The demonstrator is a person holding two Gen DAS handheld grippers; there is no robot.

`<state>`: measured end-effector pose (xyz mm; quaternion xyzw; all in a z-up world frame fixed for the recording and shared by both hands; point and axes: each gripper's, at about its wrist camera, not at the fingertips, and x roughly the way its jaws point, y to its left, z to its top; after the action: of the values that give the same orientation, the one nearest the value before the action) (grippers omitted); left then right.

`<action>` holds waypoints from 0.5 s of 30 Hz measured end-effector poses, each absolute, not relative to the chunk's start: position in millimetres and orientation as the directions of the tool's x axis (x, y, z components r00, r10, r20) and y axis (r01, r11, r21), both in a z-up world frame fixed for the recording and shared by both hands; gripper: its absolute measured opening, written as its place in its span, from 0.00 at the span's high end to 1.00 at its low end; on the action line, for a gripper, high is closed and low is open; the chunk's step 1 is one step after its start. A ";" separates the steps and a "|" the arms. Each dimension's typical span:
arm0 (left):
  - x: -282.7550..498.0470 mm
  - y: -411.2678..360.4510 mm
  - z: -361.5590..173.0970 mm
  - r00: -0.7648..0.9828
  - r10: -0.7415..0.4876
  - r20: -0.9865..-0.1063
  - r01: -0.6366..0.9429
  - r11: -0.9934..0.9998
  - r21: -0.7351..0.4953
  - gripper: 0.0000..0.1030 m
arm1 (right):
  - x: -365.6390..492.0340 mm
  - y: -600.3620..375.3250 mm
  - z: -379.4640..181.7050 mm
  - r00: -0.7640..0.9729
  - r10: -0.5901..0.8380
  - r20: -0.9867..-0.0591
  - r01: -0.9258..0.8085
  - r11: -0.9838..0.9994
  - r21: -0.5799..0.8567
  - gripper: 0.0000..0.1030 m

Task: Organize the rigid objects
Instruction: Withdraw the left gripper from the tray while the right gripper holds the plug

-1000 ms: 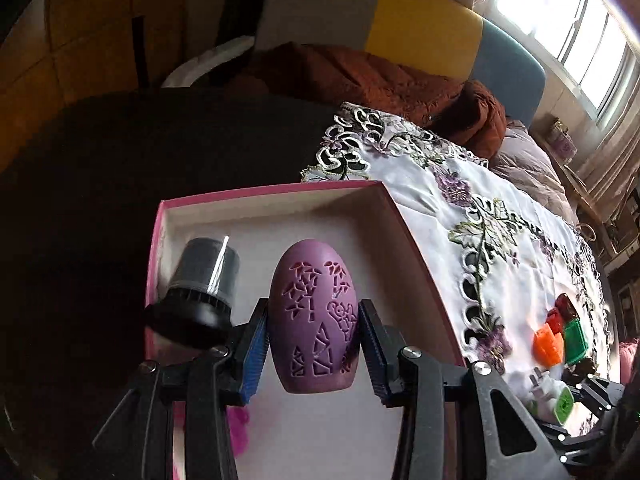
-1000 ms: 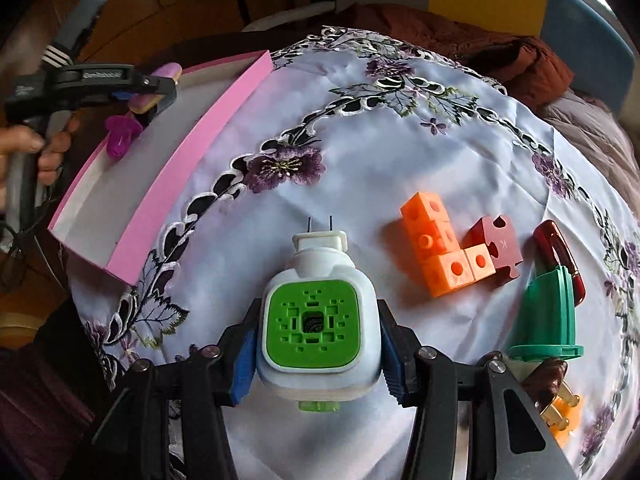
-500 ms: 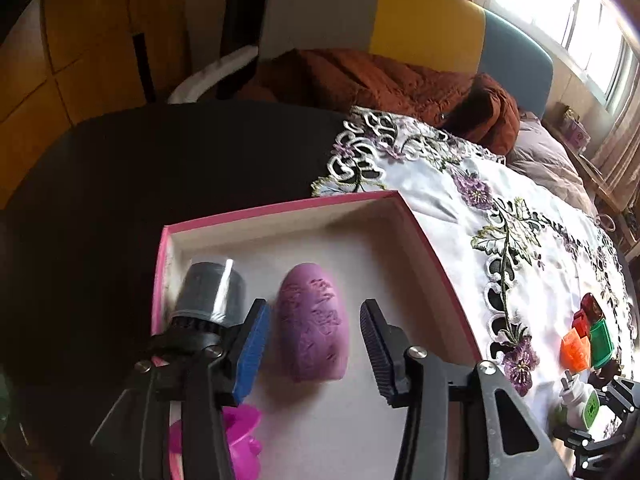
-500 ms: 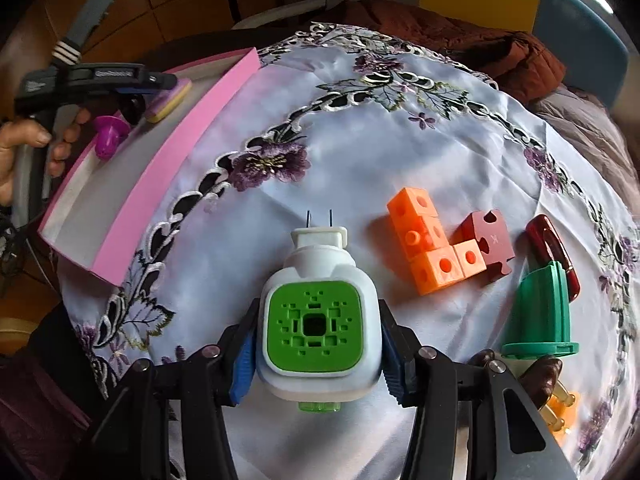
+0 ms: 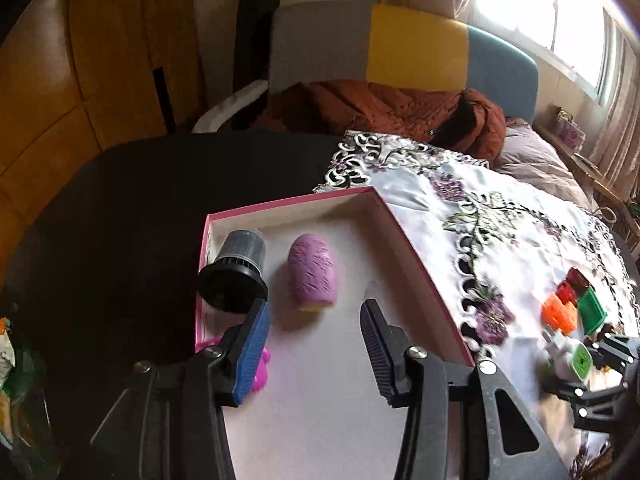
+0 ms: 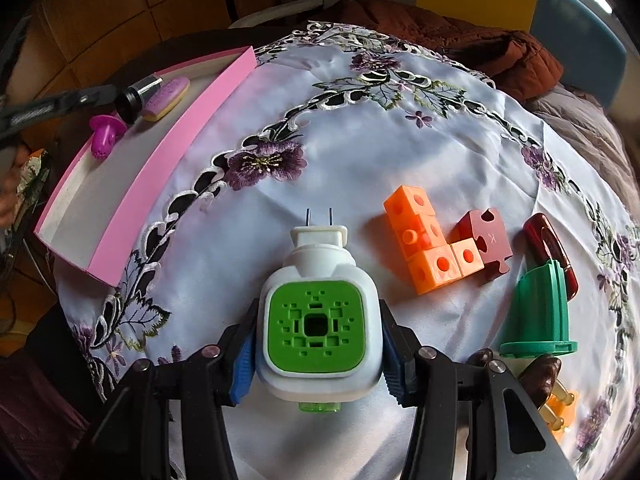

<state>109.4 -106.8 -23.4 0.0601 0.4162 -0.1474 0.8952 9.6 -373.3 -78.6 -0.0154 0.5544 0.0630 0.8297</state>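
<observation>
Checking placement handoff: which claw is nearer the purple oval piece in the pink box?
Left. The left claw hangs open just short of the purple oval piece in the pink box. The right claw is out on the tablecloth, shut on the green-faced plug.

Both tools share one build. The left gripper (image 5: pixel 314 344) has matte black angular arms with triangular cut-outs, silver screw heads at the joints, and ribbed pads edged in blue. The right gripper (image 6: pixel 316 354) shows the same black frame, screws and blue-backed pads.

Left tool (image 5: pixel 314 330) open, empty; right tool (image 6: pixel 318 354) clamped.
</observation>
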 end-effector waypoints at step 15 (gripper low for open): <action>70.4 -85.3 -17.3 0.616 -0.217 -0.757 0.292 0.956 -0.037 0.54 | 10.0 -372.5 -79.5 0.383 0.078 -0.920 -0.116 0.993 0.035 0.49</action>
<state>70.4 -85.3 -17.3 0.0448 0.4144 -0.1417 0.8979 10.0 -372.5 -79.5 -0.0174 0.5522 0.0582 0.8315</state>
